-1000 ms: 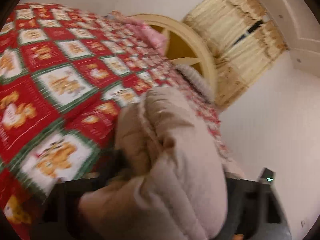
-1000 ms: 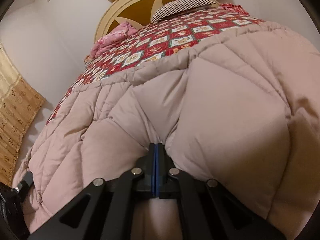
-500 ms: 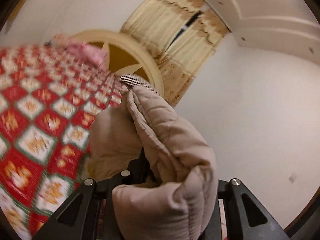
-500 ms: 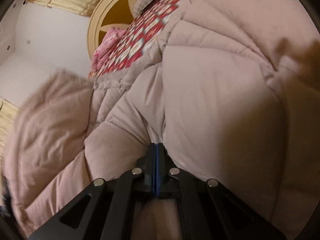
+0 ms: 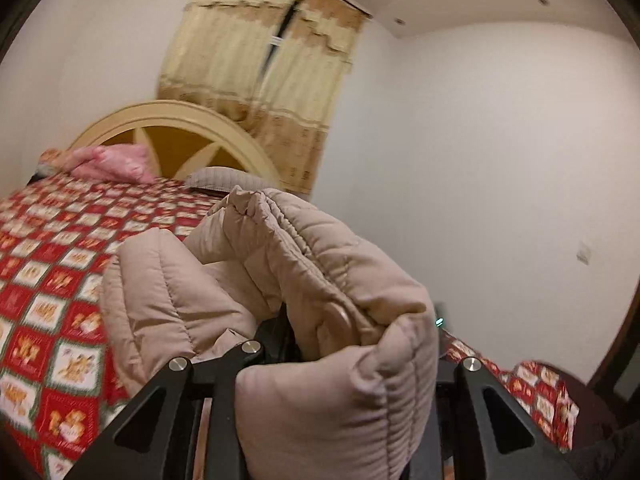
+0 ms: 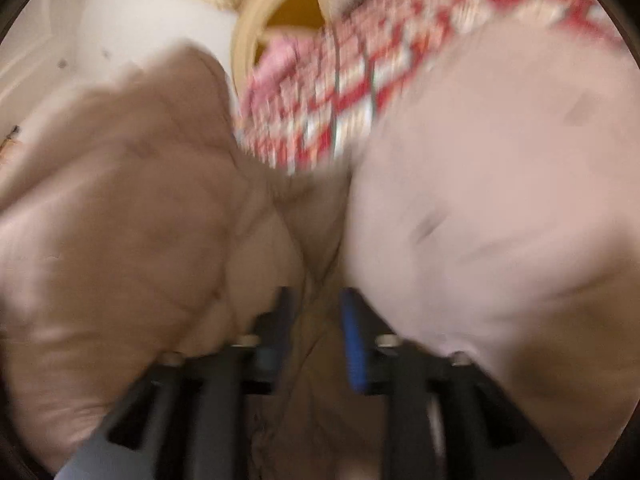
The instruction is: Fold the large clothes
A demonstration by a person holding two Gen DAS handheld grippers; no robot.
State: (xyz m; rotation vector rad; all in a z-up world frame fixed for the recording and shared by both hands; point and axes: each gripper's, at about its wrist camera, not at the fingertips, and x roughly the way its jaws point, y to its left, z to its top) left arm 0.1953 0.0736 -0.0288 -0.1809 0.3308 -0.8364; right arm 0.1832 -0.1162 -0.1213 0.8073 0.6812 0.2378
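Note:
A beige quilted puffer coat [image 5: 320, 280] is bunched over my left gripper [image 5: 288, 340], which is shut on a fold of it and holds it up above the bed. The fingertips are mostly hidden by the padding. In the blurred right wrist view the same coat [image 6: 500, 200] fills the frame on both sides. My right gripper [image 6: 314, 312] has its black and blue fingers [image 6: 352, 340] apart, with coat fabric lying loose between them.
A bed with a red and white patterned cover [image 5: 52, 272] lies below left. A round cream headboard [image 5: 180, 128], a pink pillow [image 5: 112, 164] and a grey pillow [image 5: 228, 178] are at its head. Yellow curtains [image 5: 260, 68] and white walls stand behind.
My right gripper was shut on the coat and has opened. My left gripper has lifted and turned with its bunch of coat, so the view swung from the bed toward the wall.

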